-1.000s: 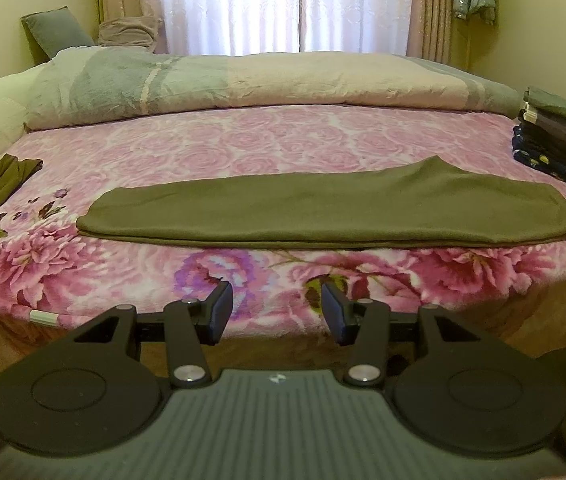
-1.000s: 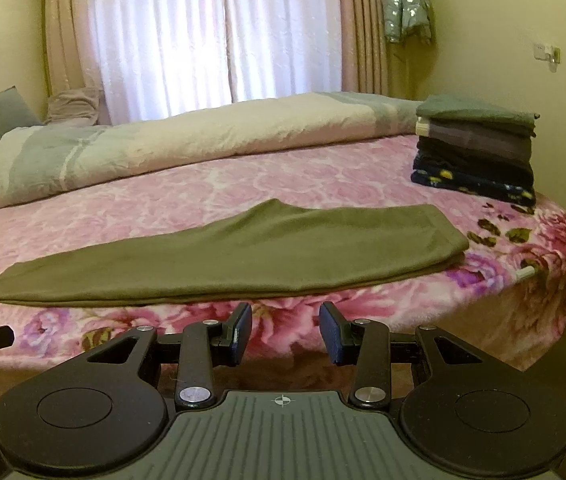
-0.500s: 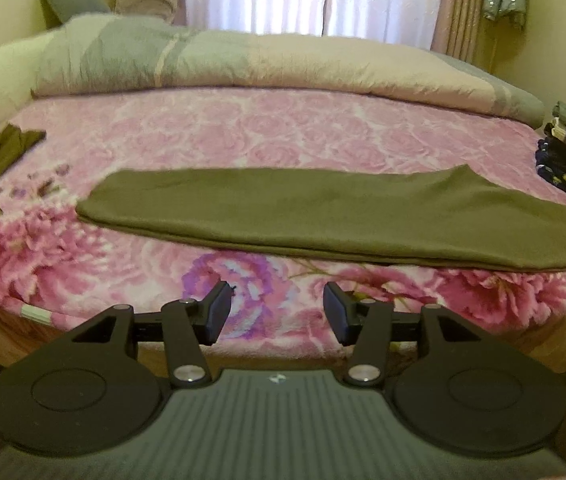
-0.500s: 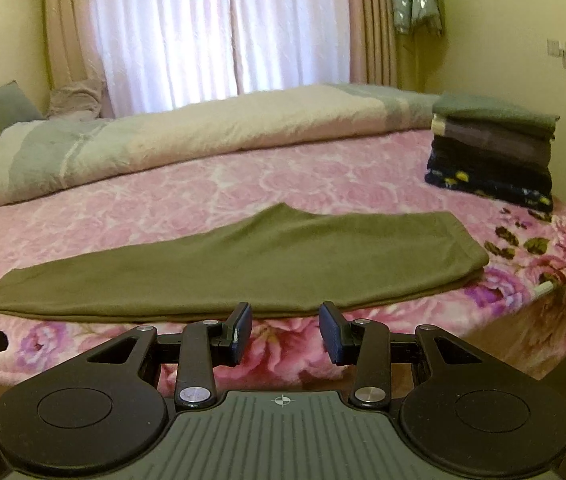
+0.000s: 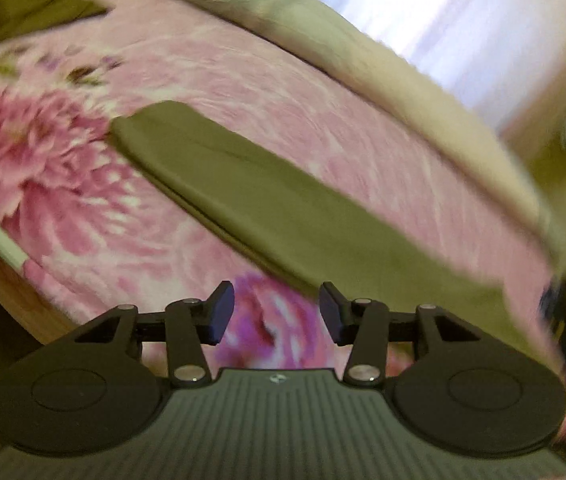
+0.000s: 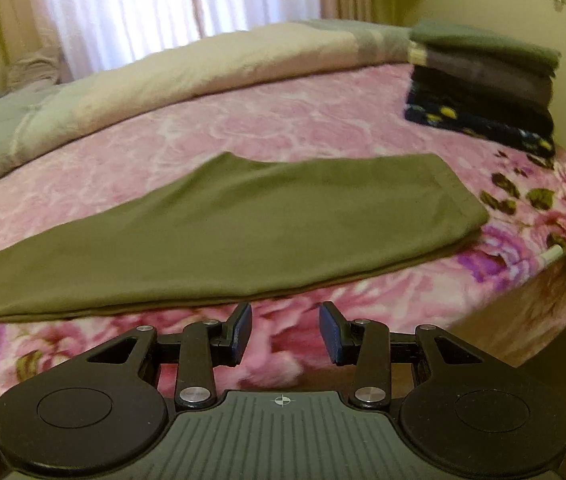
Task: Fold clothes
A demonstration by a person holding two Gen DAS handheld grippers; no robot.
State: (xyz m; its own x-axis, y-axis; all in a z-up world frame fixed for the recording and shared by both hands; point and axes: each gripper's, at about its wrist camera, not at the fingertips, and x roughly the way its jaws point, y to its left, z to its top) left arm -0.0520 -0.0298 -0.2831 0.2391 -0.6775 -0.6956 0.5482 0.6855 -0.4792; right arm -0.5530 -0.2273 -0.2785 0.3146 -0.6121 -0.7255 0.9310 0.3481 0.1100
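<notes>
An olive-green garment (image 6: 243, 224), folded lengthwise into a long strip, lies flat across the pink floral bedspread (image 6: 283, 120). It also shows in the blurred, tilted left wrist view (image 5: 275, 208). My left gripper (image 5: 277, 314) is open and empty, just short of the garment's near edge toward its left end. My right gripper (image 6: 285, 330) is open and empty, just in front of the garment's near edge around its middle.
A stack of folded clothes (image 6: 483, 80) stands at the bed's right side. A rolled duvet (image 6: 183, 68) lies along the back. Another olive garment (image 5: 31, 8) lies at the far left. The bed's front edge (image 6: 503, 308) drops off below the grippers.
Both grippers have moved closer to the bed and the garment. The left gripper has swung and tilted sharply, blurring its view. Both stay open.
</notes>
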